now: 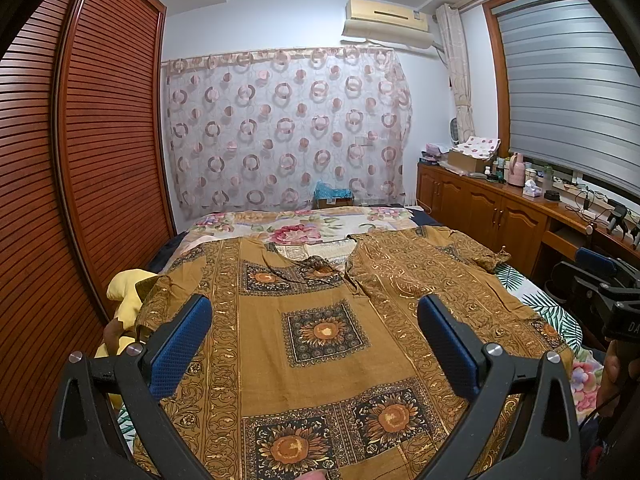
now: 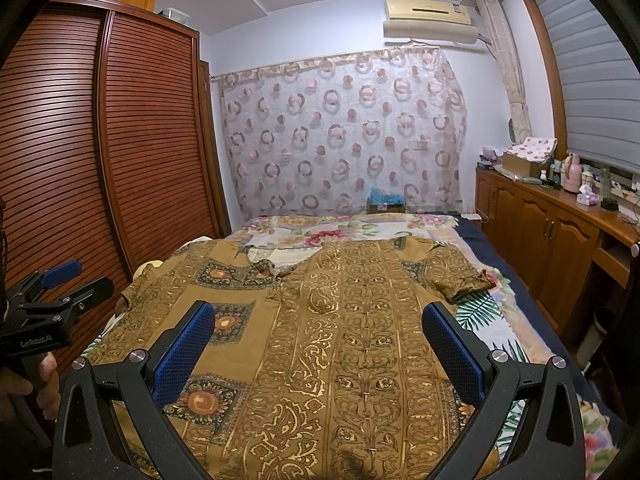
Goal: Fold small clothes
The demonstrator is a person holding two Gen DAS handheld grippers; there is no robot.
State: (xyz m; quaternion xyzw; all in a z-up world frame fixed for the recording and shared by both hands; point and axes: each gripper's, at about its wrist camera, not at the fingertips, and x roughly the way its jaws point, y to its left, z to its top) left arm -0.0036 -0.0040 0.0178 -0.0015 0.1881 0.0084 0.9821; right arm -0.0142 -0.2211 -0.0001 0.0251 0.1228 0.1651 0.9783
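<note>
Left wrist view looks down the bed, where a brown patterned shirt (image 1: pixel 320 332) lies spread flat on the floral bedsheet (image 1: pixel 304 228), collar toward the far curtain (image 1: pixel 288 128) and both short sleeves out to the sides. The left gripper (image 1: pixel 314 340) hangs above the shirt's lower half with its jaws spread wide, blue pads (image 1: pixel 180 344) well apart and nothing between them. A yellow cloth (image 1: pixel 128 300) is bunched just beside the shirt's left sleeve, near the slatted wardrobe (image 1: pixel 80 160).

From the right wrist view, the right gripper (image 2: pixel 318 348) hovers over the shirt's right panel, its jaws also spread and empty, with the fabric lying flat beneath. The shirt's right sleeve (image 2: pixel 460 276) rests on the sheet's leafy print, close to the mattress edge. Each gripper shows at the edge of the other's picture, side by side and apart. A wooden cabinet (image 2: pixel 540 232) cluttered with bottles runs along the right wall under the window blind (image 2: pixel 600 80), and an air conditioner (image 2: pixel 428 20) sits high on the far wall.
</note>
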